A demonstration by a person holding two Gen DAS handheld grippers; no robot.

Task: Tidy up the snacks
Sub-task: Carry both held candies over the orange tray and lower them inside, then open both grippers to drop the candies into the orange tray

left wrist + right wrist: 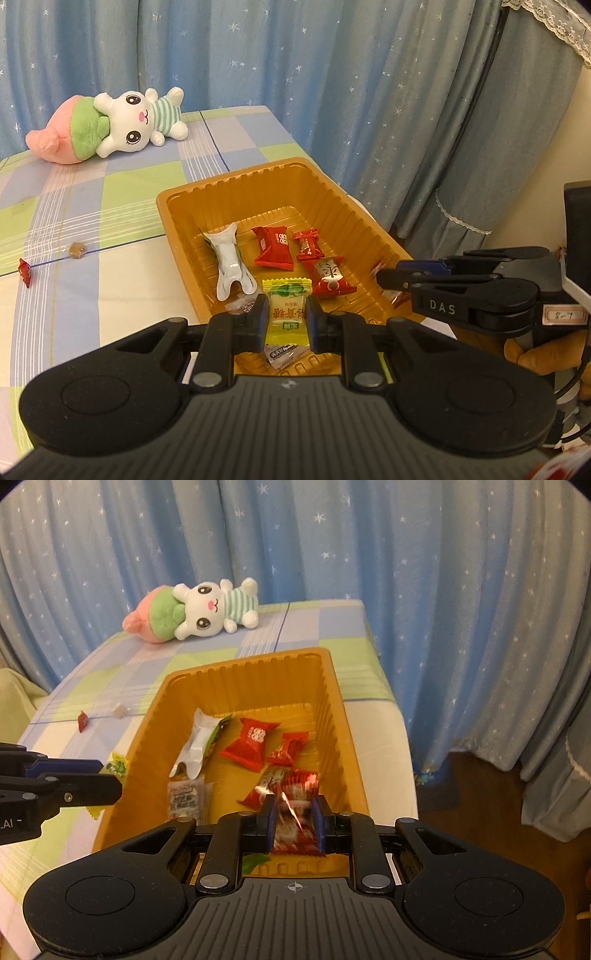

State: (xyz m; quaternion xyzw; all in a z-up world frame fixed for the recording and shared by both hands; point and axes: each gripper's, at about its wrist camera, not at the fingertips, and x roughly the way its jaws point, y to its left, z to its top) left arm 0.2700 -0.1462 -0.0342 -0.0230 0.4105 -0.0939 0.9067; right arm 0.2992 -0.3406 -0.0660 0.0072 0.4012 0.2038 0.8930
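Left tongs (286,319) clamped on a yellow-green wrapped candy (286,314), over the near end of the ribbed orange plastic tray (236,181). Right tongs (294,821) clamped on a red foil-wrapped candy (295,830), over the tray's near right corner. Inside the tray: white-green wrapper (231,262), red packets (274,247), clear sachets. Left of the tray on the checked-cloth table (110,206): small red candy (25,271), brown candy (76,250). Far left: white rabbit plush toy (136,123).

Each gripper (286,319) (294,821) is matte black with blue finger pads, silver screws and a ribbed housing.
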